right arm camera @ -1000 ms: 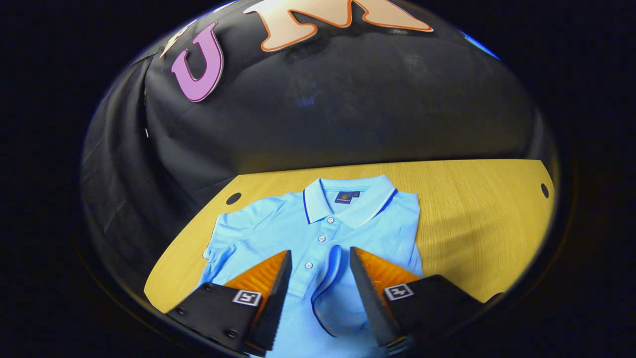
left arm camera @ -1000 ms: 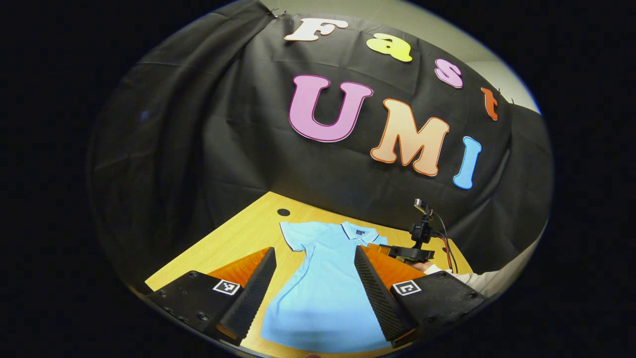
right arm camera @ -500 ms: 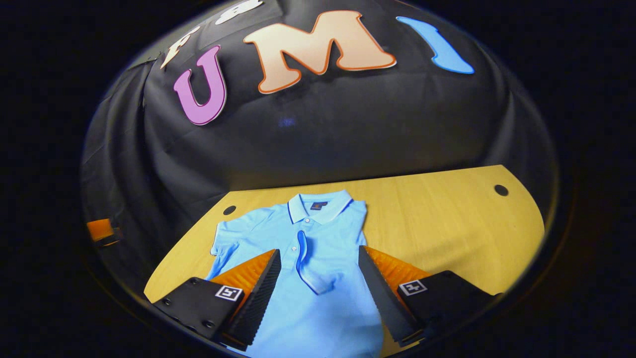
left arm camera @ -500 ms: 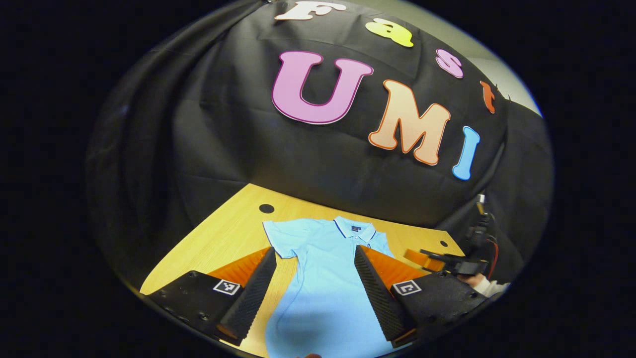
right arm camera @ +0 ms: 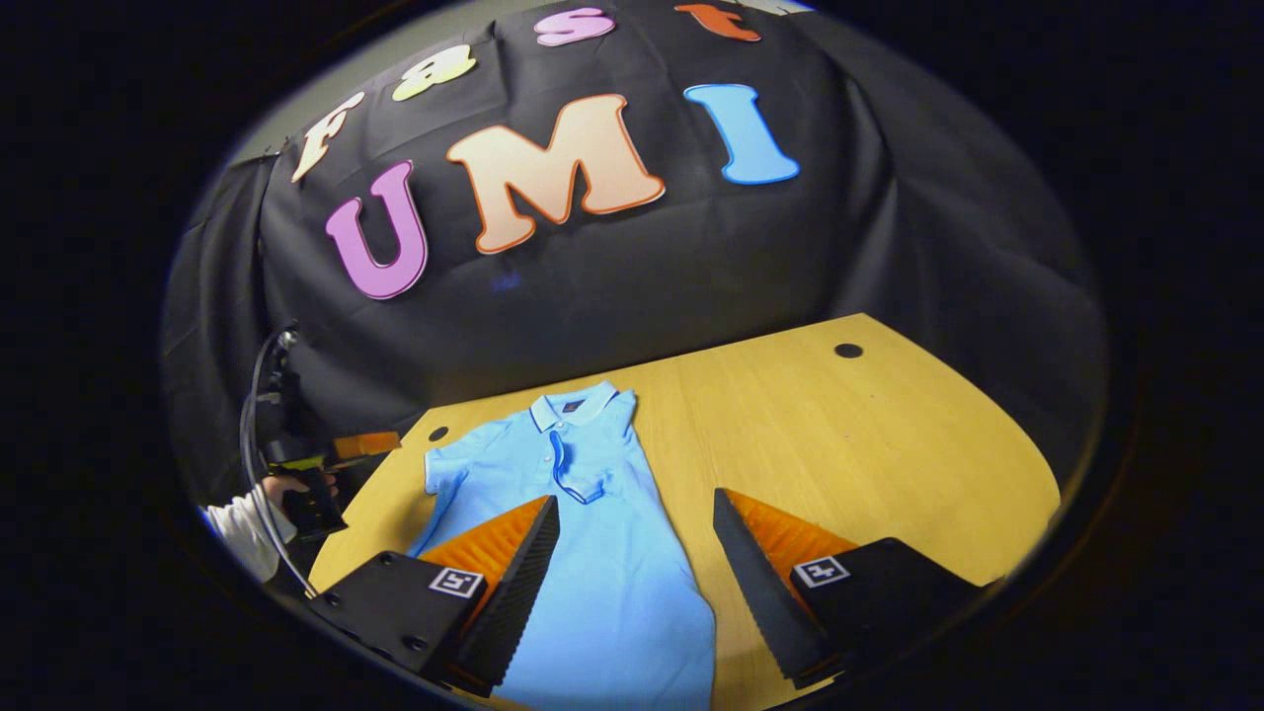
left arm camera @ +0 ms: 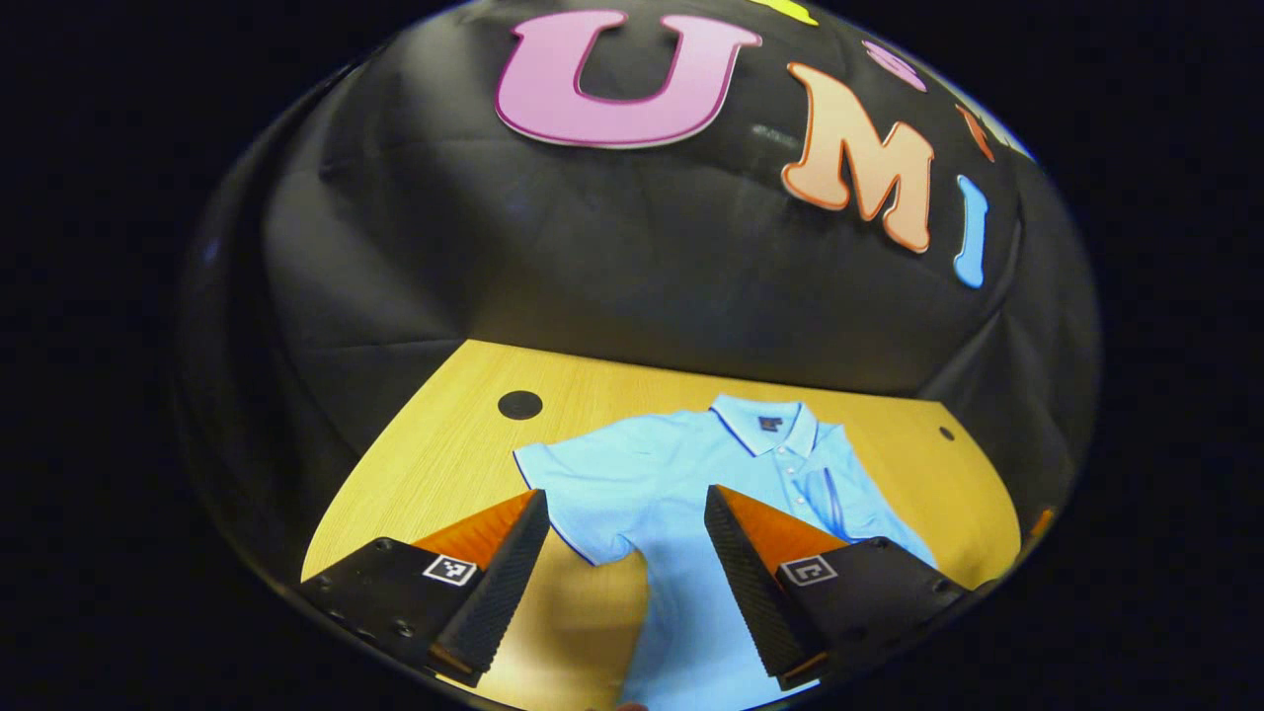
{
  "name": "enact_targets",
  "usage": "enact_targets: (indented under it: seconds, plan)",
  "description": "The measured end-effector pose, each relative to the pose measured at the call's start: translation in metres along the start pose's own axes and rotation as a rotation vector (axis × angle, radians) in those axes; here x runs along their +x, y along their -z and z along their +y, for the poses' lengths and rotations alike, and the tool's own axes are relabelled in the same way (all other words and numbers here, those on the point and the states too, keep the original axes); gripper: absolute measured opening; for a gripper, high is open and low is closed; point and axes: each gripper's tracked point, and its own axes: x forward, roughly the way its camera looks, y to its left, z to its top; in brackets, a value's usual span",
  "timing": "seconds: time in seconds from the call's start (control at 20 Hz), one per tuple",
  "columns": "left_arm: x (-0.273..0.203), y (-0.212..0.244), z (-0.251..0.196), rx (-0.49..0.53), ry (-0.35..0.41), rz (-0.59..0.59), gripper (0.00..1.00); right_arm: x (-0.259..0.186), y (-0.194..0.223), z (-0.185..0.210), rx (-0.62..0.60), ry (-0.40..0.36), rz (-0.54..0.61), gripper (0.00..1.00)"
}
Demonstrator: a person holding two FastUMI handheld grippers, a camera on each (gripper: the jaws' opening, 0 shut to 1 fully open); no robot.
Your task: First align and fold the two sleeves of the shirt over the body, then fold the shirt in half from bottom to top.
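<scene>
I am holding my left tool [left arm camera: 622, 553] wide open and empty; the shirt [left arm camera: 691, 474] is lying flat on the tabletop [left arm camera: 434, 464], its unfolded sleeve [left arm camera: 563, 474] just ahead, nearer this tool than my right tool [right arm camera: 632, 563], also open.

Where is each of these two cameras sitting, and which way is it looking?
Left gripper view: rides on the left gripper, looking forward over its open fingers at the unfolded sleeve of the blue shirt.
Right gripper view: rides on the right gripper, open above the shirt's lower part; farther off, a hand holds the left gripper.
Shared: the shirt, the wooden table, the black cloth wall.
</scene>
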Motion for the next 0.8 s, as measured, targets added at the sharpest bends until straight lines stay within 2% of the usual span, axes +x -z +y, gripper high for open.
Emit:
enact_targets:
  seconds: [0.05, 0.1, 0.2, 0.25, 0.3, 0.35, 0.4, 0.45, 0.65, 0.7, 0.75, 0.8]
  plan:
    - [0.015, 0.005, 0.005, 0.024, -0.002, 0.02, 0.95, -0.011, -0.004, -0.007, 0.008, 0.024, -0.011, 0.93]
    - [0.029, 0.012, 0.01, 0.048, -0.002, 0.041, 0.95, -0.022, -0.005, -0.015, 0.014, 0.048, -0.028, 0.98]
    - [0.052, 0.026, 0.018, 0.08, -0.001, 0.082, 0.95, -0.038, -0.009, -0.028, 0.029, 0.093, -0.047, 0.98]
    - [0.061, 0.031, 0.024, 0.088, -0.012, 0.099, 0.95, -0.045, -0.009, -0.033, 0.037, 0.108, -0.05, 0.93]
    - [0.069, 0.037, 0.031, 0.092, -0.023, 0.117, 0.95, -0.049, -0.007, -0.038, 0.042, 0.126, -0.049, 0.98]
    - [0.075, 0.041, 0.037, 0.096, -0.037, 0.138, 0.95, -0.053, -0.004, -0.044, 0.041, 0.15, -0.047, 0.98]
    - [0.079, 0.044, 0.043, 0.099, -0.048, 0.154, 0.95, -0.059, 0.001, -0.049, 0.034, 0.168, -0.043, 0.93]
    - [0.085, 0.044, 0.046, 0.099, -0.05, 0.153, 0.95, -0.062, 0.006, -0.054, 0.025, 0.184, -0.034, 0.98]
    - [0.1, 0.05, 0.056, 0.126, -0.059, 0.186, 0.95, -0.071, 0.021, -0.061, 0.035, 0.203, -0.003, 0.98]
    - [0.102, 0.051, 0.056, 0.138, -0.055, 0.194, 0.94, -0.074, 0.02, -0.061, 0.045, 0.202, -0.009, 0.93]
    - [0.102, 0.047, 0.054, 0.142, -0.05, 0.18, 0.94, -0.075, 0.019, -0.062, 0.052, 0.203, -0.012, 0.93]
    - [0.103, 0.047, 0.053, 0.143, -0.047, 0.184, 0.91, -0.077, 0.02, -0.066, 0.051, 0.212, -0.015, 0.98]
